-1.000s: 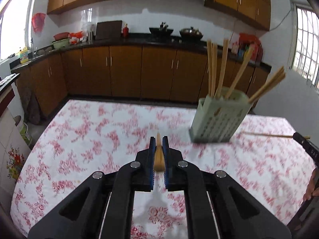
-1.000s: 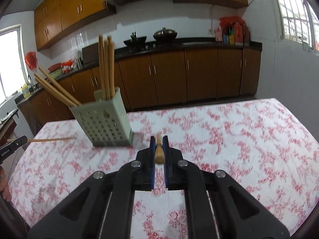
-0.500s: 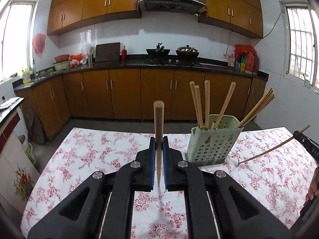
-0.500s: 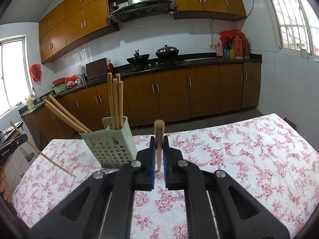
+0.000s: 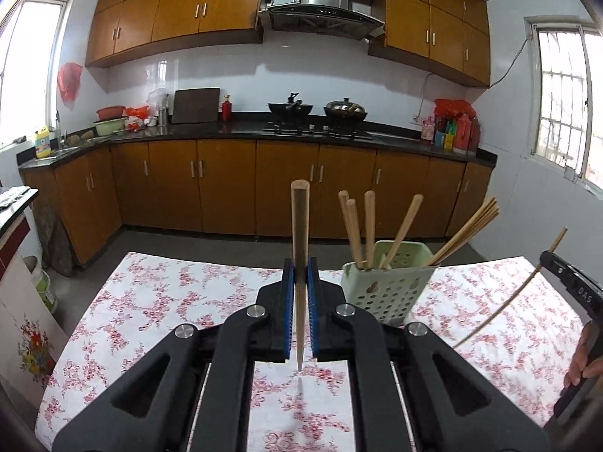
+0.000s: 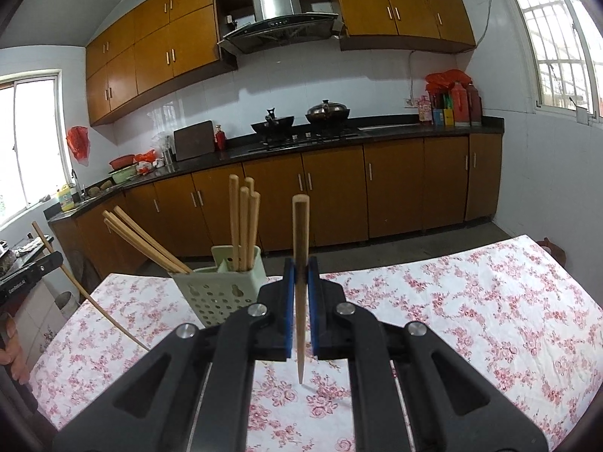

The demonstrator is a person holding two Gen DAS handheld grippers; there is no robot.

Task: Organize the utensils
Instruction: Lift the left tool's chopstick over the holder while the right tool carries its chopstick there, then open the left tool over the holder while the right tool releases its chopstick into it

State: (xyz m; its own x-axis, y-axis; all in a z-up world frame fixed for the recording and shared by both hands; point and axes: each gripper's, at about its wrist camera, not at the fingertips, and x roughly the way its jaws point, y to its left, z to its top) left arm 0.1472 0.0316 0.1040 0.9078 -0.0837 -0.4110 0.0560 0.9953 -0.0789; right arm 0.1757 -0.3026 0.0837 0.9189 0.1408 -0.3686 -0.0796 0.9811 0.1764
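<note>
Chopsticks are the job here, one in each gripper right now. The left gripper point(image 5: 300, 275) is clenched on a chopstick point(image 5: 300, 233), pinched partway down so the thick end sticks up toward 12 o'clock and the thin tip hangs below the blue pads, clear of the tablecloth point(image 5: 158, 301). My guess is it's held upright like that so it can go tip-first into the holder. The right gripper point(image 6: 300, 275) is doing the same thing, clamped on its own chopstick point(image 6: 300, 233), near vertical, tip just above the cloth.

The holder point(image 5: 388, 290), a pale green perforated caddy, stands on the table at about 2 o'clock from the left gripper and about 10 o'clock from the right one point(image 6: 218, 290), so it's between the two. It already has a bunch of chopsticks in it, some upright, some leaning out over the rim, which leaves less free room at the top.

In the left view the other chopstick point(image 5: 505, 301) shows slanted at 3 o'clock, with a bit of hand point(image 5: 582, 365) at the edge. Kitchen counter and cabinets behind, well apart from all this.
</note>
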